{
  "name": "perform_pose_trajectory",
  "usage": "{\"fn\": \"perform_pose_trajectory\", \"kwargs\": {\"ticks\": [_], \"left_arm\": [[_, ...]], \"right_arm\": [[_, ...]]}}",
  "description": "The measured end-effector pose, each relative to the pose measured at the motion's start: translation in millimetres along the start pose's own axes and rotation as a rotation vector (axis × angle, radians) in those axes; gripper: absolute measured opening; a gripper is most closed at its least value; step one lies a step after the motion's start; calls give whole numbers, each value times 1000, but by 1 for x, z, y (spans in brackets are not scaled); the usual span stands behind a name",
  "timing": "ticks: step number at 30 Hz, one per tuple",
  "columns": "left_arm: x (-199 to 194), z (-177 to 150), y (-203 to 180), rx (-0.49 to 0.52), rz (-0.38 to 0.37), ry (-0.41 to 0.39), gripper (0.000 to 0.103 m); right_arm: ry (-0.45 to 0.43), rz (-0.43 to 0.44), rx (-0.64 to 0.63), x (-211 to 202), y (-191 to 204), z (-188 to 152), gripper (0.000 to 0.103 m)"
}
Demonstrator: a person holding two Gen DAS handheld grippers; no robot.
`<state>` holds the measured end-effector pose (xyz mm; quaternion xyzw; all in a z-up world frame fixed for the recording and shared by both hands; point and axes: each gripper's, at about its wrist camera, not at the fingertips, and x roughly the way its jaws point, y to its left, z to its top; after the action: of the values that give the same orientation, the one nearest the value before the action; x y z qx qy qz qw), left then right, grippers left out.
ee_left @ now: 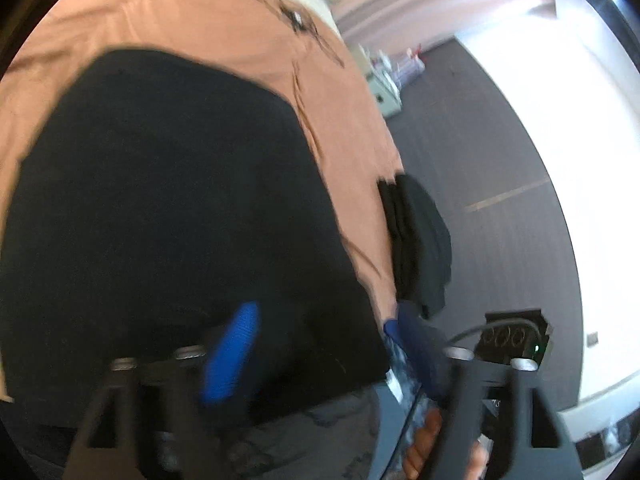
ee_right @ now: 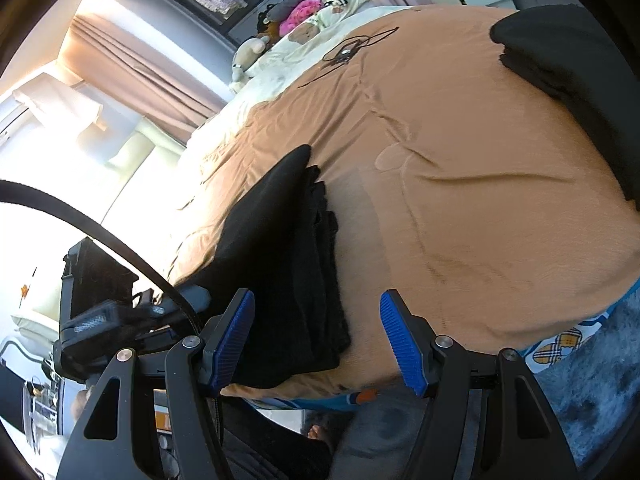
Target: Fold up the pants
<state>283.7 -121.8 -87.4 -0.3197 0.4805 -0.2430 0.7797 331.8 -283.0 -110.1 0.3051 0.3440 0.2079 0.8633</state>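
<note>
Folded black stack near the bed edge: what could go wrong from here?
1. The folded black stack lies at the edge of the orange bedspread; the open right gripper close to it might nudge it off.
2. The black pants ahead of the open left gripper look blurred and featureless, so a grasp may catch the wrong layer.

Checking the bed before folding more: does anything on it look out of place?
Yes: a tangled black cable lies loose on the orange bedspread, beyond the folded black pants. It has nothing to do with folding.
</note>
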Motion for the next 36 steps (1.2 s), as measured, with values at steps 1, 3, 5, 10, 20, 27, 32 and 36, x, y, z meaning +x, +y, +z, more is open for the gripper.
{"fn": "perform_pose_trajectory", "kwargs": {"ticks": [1,3,5,10,20,27,32,36], "left_arm": [[-6,-1,5,1,-3,-14,83],[-17,3,13,-12,-11,-31,83],[-28,8,25,-21,23,-55,83],[-49,15,52,-46,88,-99,83],[-68,17,113,-142,191,-146,81],[-59,-1,146,-209,230,-79,74],[-52,-15,155,-238,169,-56,61],[-59,-14,148,-218,182,-56,40]], "right_arm": [[4,2,-2,2,2,0,64],[11,6,-7,5,5,0,64],[19,16,-9,9,6,1,64],[52,3,-12,24,6,2,64],[167,-60,-47,57,10,0,53],[224,-101,3,70,-19,-3,47],[219,-60,-2,65,-19,-1,33],[209,-42,-5,63,-19,-4,31]]}}
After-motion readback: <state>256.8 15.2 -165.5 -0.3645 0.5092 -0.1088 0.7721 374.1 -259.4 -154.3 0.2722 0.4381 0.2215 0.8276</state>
